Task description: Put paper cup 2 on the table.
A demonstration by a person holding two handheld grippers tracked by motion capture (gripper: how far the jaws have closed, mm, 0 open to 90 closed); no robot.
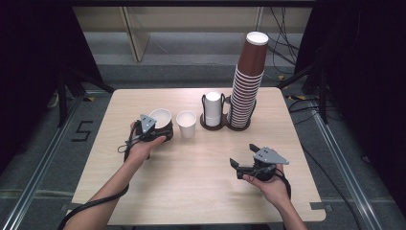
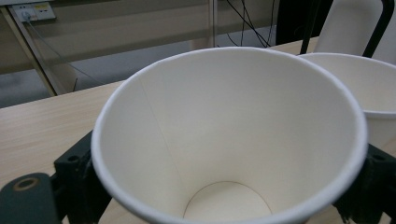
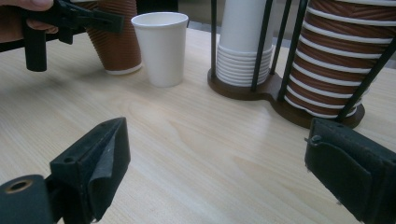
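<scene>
Forearms enter the high view from six o'clock, each hand carrying a claw over a pale wood-grain worktop [image 1: 201, 182] with rounded corners. At about nine o'clock of the worktop's middle, the left claw [image 1: 160, 128] is clamped on a brown ribbed paper cup [image 1: 161, 120] with a white inside; the left gripper view looks straight into it, black jaws pressed on either side of its wall. In the right gripper view the cup's base rests on the wood with the cup tilted. Just beside it, toward three o'clock, stands a plain white cup [image 1: 186, 124], upright and apart from it.

At about five o'clock the right claw [image 1: 244, 158] hovers low over bare wood with its jaws wide apart and nothing between them, pointing toward eleven o'clock.

Toward one o'clock of the white cup sits a dark double holder [image 1: 224, 125] with thin black uprights: its left ring keeps a short stack of white cups [image 1: 213, 108], its right ring a tall stack of brown ribbed cups [image 1: 247, 81] leaning slightly toward one o'clock.

Around the worktop the floor [image 1: 48, 143] is grey, with metal rails at either side and a black "5" mark [image 1: 82, 131] at nine o'clock. Black curtains [image 1: 33, 57] close in both flanks; cables [image 1: 282, 38] trail at the far right, near twelve o'clock.
</scene>
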